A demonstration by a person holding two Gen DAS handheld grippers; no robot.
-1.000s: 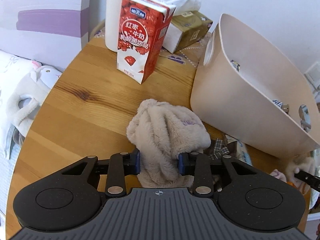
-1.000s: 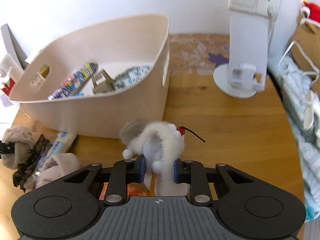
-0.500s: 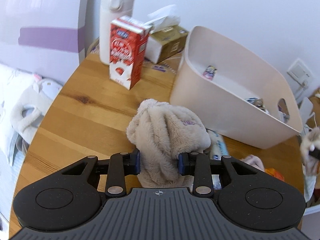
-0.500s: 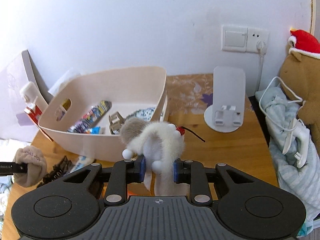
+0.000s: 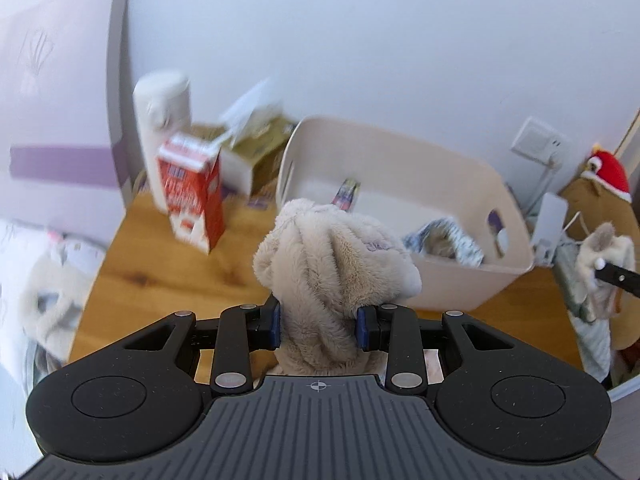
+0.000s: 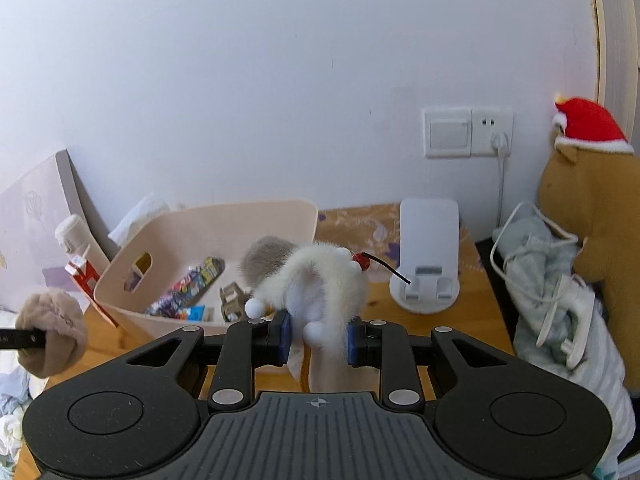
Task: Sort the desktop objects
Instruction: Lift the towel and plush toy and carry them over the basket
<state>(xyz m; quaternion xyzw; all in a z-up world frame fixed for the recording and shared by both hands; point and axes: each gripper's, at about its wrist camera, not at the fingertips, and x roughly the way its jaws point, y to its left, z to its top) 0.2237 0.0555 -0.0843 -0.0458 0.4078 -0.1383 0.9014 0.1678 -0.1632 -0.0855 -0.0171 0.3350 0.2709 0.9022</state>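
My left gripper (image 5: 318, 326) is shut on a beige plush bundle (image 5: 336, 264), held up above the wooden table (image 5: 160, 272) in front of the cream storage bin (image 5: 472, 280). My right gripper (image 6: 318, 338) is shut on a white fluffy plush toy (image 6: 320, 280) with a grey tuft and a red bead, also lifted clear of the table (image 6: 380, 308). The cream bin (image 6: 132, 280) lies ahead and to the left of it, holding snack packets (image 6: 188, 284) and a clip. Each held toy shows at the edge of the other view: the white toy (image 5: 604, 252) and the beige bundle (image 6: 54, 330).
A red milk carton (image 5: 192, 196), a white flask (image 5: 162, 120) and a tissue box (image 5: 260, 148) stand at the table's back left. A white phone stand (image 6: 428, 256) sits to the right of the bin, below a wall socket (image 6: 468, 132). A brown plush bear (image 6: 592, 208) and clothes crowd the right side.
Both grippers have risen with their plush toys still clamped. The table and bin have dropped lower and farther in both views, and more wall shows.
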